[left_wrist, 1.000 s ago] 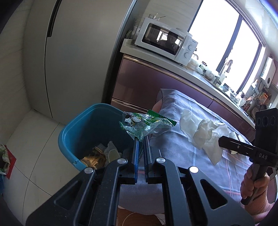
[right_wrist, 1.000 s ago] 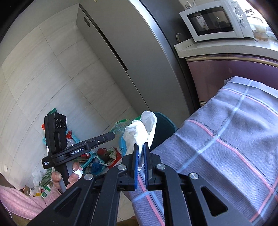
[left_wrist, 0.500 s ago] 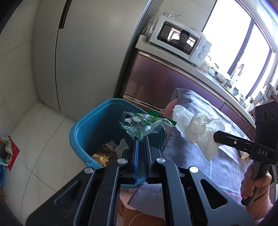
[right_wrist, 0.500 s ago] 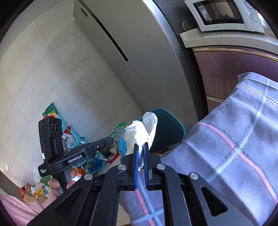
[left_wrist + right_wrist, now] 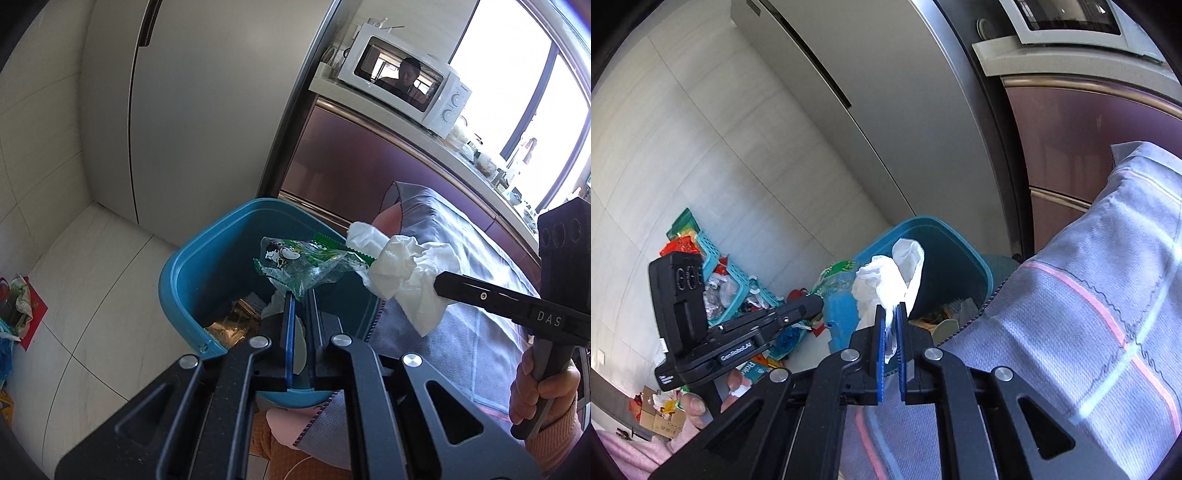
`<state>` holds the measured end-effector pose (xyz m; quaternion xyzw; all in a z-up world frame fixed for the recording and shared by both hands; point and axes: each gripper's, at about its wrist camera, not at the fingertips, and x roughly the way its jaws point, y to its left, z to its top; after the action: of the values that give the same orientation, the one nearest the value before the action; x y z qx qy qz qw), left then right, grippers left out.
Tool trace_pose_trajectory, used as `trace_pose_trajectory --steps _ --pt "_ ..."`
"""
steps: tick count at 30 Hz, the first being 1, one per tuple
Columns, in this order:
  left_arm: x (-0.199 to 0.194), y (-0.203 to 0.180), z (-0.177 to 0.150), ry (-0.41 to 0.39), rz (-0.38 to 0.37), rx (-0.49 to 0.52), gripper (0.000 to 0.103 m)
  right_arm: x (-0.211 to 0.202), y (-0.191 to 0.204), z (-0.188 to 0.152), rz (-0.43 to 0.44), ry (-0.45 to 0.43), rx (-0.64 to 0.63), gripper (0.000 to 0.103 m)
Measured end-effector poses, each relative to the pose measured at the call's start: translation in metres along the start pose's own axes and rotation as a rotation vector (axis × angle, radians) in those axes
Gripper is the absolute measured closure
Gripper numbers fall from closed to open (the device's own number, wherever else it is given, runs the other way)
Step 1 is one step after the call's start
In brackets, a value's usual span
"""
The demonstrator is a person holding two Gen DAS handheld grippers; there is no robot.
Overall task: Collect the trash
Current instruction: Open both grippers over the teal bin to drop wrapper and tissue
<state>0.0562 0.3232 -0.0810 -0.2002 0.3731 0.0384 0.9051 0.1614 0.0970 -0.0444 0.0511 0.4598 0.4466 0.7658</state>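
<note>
My left gripper (image 5: 300, 292) is shut on a clear and green snack wrapper (image 5: 301, 264) and holds it over the blue trash bin (image 5: 184, 273). The bin holds a gold wrapper and other scraps. My right gripper (image 5: 892, 308) is shut on a crumpled white tissue (image 5: 886, 284) and holds it at the bin's (image 5: 975, 266) near rim. The tissue (image 5: 406, 275) and the right gripper (image 5: 439, 284) also show in the left wrist view, right beside the wrapper. The left gripper (image 5: 816, 304) shows in the right wrist view, left of the tissue.
A table with a grey checked cloth (image 5: 1089, 332) stands right of the bin. A fridge (image 5: 203, 110) and a counter with a microwave (image 5: 402, 83) stand behind. Baskets of clutter (image 5: 713, 269) lie on the floor at left.
Both grippers have moved from over the table toward the bin. The wrapper now hangs over the bin's opening and the tissue has come up beside it.
</note>
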Motion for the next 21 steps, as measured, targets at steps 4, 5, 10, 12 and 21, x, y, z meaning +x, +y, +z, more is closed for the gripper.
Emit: trace_pose_trajectory --steps 4,5,10,12,21 --pt "0.009 0.000 0.001 0.009 0.012 -0.005 0.097 0.013 -0.002 0.004 -0.016 0.025 0.007 0.097" --pt "0.011 0.001 0.002 0.013 0.013 -0.008 0.097 0.016 -0.002 0.005 -0.022 0.032 0.009 0.097" --pt "0.027 0.001 0.004 0.033 0.022 -0.016 0.097 0.033 -0.005 0.007 -0.067 0.062 0.017 0.095" --pt "0.034 0.001 0.005 0.043 0.028 -0.019 0.097 0.038 -0.005 0.008 -0.082 0.071 0.018 0.092" --pt "0.063 0.008 -0.002 0.094 0.027 -0.047 0.097 0.045 -0.004 0.005 -0.096 0.079 0.025 0.085"
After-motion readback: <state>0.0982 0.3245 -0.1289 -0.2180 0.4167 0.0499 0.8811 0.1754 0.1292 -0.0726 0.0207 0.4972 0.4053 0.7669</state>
